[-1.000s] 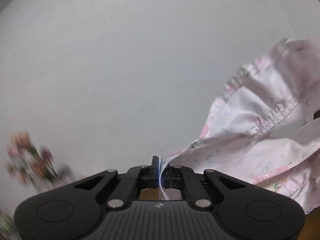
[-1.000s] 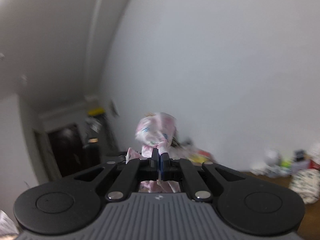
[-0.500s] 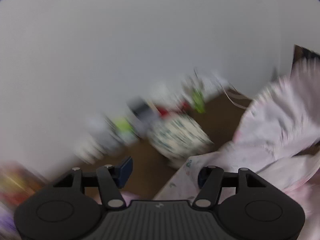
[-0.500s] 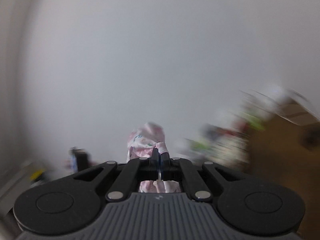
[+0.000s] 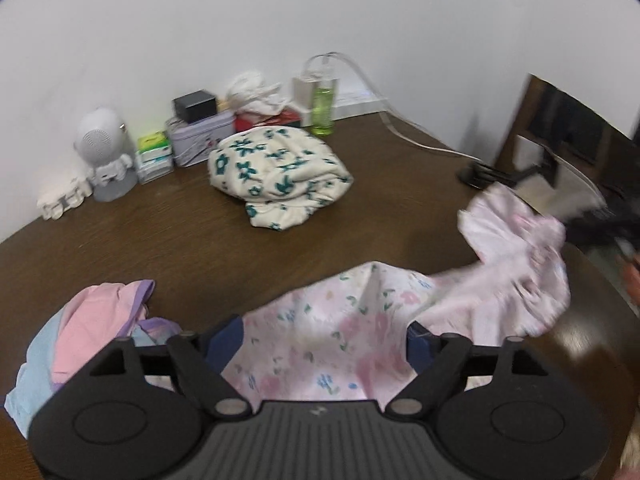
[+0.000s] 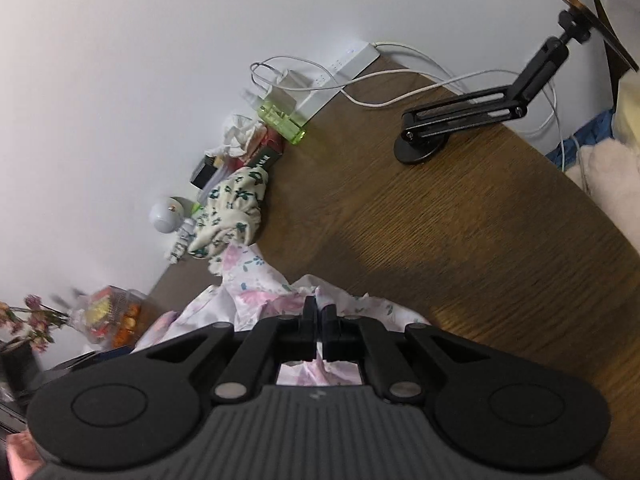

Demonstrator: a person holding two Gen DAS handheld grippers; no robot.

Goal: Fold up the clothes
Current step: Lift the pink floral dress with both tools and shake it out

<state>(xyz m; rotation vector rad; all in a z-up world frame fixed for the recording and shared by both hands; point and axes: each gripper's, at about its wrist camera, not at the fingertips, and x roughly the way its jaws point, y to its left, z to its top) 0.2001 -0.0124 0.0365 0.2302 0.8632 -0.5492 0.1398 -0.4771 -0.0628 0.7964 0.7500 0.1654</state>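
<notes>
Left wrist view: left claw (image 5: 324, 336) is opening, jaws standing wide. The pink floral garment (image 5: 332, 344) is lying between the jaws across the bottom centre of the frame, with neither pad pressing it. The cloth is trailing to the right edge, where a bunched, ruffled end (image 5: 516, 256) is blurring, so it's likely swinging. The garment is draping onto the brown tabletop (image 5: 180, 240). A folded cream garment with teal flowers (image 5: 280, 176) is sitting in the upper centre, well apart. A pastel pink-and-blue garment (image 5: 80, 328) is lying in the lower left, just beside the claw.

Right wrist view: right claw (image 6: 319, 312) is clamping shut on a fold of the same pink floral garment, at the bottom centre. More of it is spilling to the left, toward the cream garment in mid-left frame. A black jointed stand (image 6: 472, 116) is sitting on the tabletop in the upper right, clear of the cloth.

Handling, judging by looks: thin, light, limp fabric, no stiffness, not fragile. It's sagging and bunching wherever it isn't supported. The ruffle and gathered seam look like the firmest bite. Best hold is probably a hem edge or corner, pinching one layer only, two corners spread apart to keep it flat.
</notes>
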